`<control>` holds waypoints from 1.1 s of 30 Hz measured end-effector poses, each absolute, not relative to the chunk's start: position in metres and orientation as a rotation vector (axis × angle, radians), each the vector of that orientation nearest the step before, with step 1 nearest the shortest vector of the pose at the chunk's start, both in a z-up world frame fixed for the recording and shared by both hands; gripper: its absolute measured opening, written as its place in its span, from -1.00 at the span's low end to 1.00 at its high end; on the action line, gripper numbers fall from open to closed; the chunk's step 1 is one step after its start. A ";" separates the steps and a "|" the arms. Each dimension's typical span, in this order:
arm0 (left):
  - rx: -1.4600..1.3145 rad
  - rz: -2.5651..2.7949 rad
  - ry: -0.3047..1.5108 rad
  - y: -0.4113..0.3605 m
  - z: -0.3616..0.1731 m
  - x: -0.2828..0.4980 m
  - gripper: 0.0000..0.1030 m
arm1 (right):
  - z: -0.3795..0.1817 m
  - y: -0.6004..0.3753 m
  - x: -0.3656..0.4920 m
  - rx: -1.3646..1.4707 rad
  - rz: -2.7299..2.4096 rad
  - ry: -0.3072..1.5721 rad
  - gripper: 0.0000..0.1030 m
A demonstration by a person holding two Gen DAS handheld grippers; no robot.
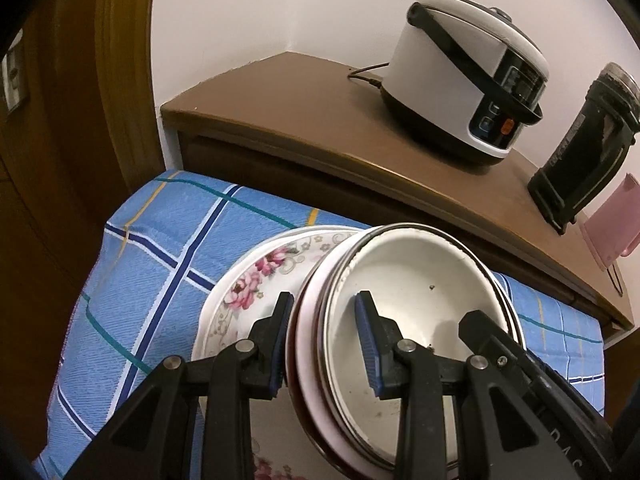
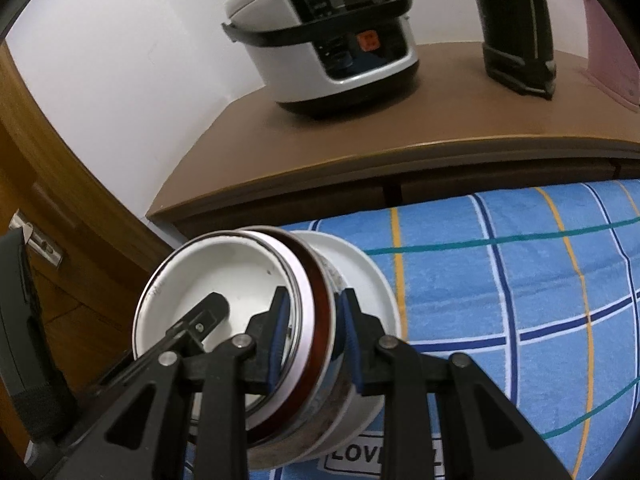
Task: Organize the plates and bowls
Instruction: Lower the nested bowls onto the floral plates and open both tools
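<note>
A home dining corner: rice cooker (image 1: 468, 76) on a wooden sideboard (image 1: 312, 120), checked tablecloth (image 2: 520, 280), wooden door (image 1: 60, 120).

Both wrist views look forward along their own jaws, very close to the stacked bowls (image 1: 420, 292) low in frame; both share the rice cooker (image 2: 324, 36) near the top and the blue checked cloth (image 2: 520, 272)

Bowl stack (image 1: 404, 280) is showing glossy white enamel with thin metal rims. Flowered plate (image 1: 256, 276) is looking like glazed ceramic. Checked cloth (image 1: 152, 264) is reading as coarse woven fabric, matt. Cabinet top (image 1: 288, 100) is showing smooth satin wood. Rice cooker (image 1: 464, 68) is gleaming, glossy plastic.
</note>
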State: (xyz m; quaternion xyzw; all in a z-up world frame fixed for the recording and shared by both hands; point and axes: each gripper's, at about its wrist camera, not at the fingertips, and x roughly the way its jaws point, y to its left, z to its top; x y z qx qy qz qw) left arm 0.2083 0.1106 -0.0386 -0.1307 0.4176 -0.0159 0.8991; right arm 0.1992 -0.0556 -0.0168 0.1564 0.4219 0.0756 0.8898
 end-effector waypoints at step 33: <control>-0.160 0.046 0.849 0.123 -0.042 0.201 -0.06 | -0.019 -0.043 0.193 0.318 0.237 0.812 -0.40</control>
